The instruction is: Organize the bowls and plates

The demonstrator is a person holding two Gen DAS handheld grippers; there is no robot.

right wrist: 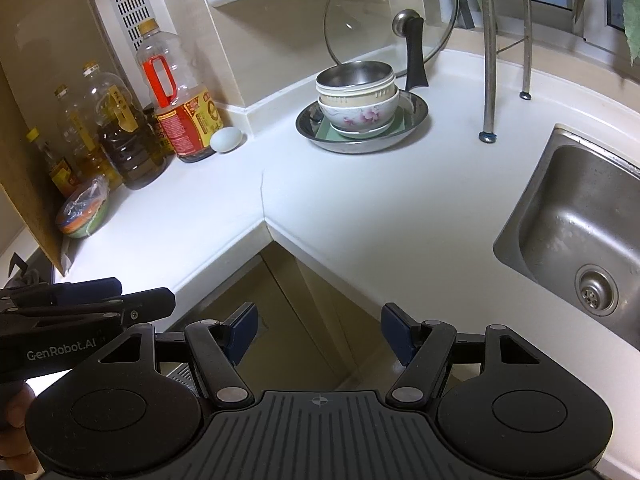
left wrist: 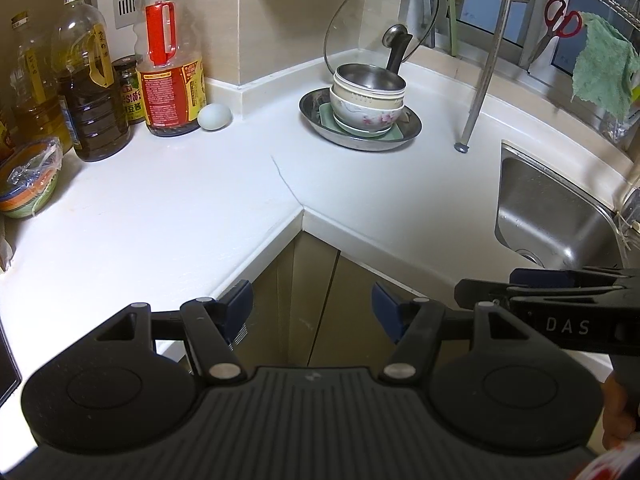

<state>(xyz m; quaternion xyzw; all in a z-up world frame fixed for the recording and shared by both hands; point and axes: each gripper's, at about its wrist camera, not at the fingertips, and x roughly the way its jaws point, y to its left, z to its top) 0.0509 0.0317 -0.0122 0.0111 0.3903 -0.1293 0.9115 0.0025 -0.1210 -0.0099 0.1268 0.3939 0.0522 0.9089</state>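
Note:
A stack of dishes stands at the back of the white corner counter. A wide steel plate (left wrist: 356, 141) (right wrist: 352, 144) carries a green square plate (left wrist: 326, 117) (right wrist: 325, 131), a flowered bowl (left wrist: 366, 116) (right wrist: 356, 114), a cream bowl (left wrist: 370, 94) (right wrist: 356, 94) and a steel bowl (left wrist: 370, 74) (right wrist: 356, 72) on top. My left gripper (left wrist: 312, 312) is open and empty, held in front of the counter's inner corner. My right gripper (right wrist: 319, 330) is open and empty beside it; it also shows in the left wrist view (left wrist: 520, 284).
A glass pot lid (left wrist: 380, 16) (right wrist: 390, 12) leans on the wall behind the stack. Oil and sauce bottles (left wrist: 172, 60) (right wrist: 180, 92), an egg (left wrist: 215, 117) (right wrist: 226, 139) and a wrapped bowl (left wrist: 28, 184) (right wrist: 82, 212) stand at the left. A steel sink (left wrist: 560, 216) (right wrist: 580, 232) and rack leg (left wrist: 480, 80) (right wrist: 489, 60) are at the right.

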